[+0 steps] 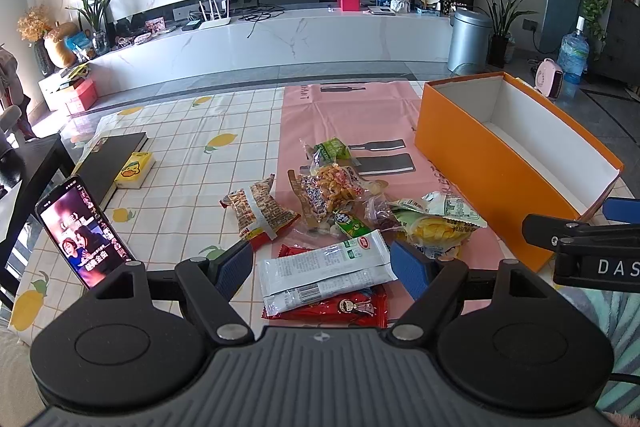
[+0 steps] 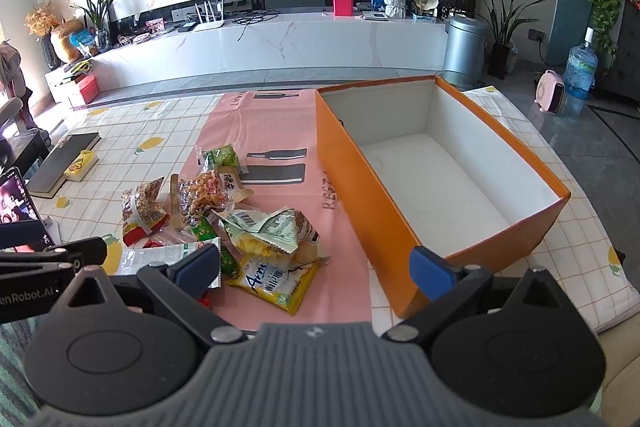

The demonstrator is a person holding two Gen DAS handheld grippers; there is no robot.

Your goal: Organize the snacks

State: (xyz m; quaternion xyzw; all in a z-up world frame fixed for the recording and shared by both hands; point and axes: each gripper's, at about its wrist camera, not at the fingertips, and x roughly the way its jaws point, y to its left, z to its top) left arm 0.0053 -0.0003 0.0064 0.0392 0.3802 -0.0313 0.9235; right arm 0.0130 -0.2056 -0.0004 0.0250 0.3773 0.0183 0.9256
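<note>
A pile of snack packets lies on the pink mat [image 1: 340,111]. A white packet [image 1: 324,273] lies on a red packet [image 1: 332,309] nearest the left gripper. My left gripper [image 1: 322,263] is open, its blue pads either side of the white packet, just above it. A yellow packet [image 2: 276,281] and a crumpled green-white bag [image 2: 272,227] lie in front of my right gripper [image 2: 320,267], which is open and empty. The orange box [image 2: 360,187] with a white inside stands empty to the right; it also shows in the left wrist view [image 1: 480,163].
A phone [image 1: 86,231] playing video stands at the table's left. A black book [image 1: 114,163] and a yellow tissue pack [image 1: 134,169] lie beyond it. The right gripper's body [image 1: 580,243] shows at the right edge of the left wrist view. The table's front edge is close.
</note>
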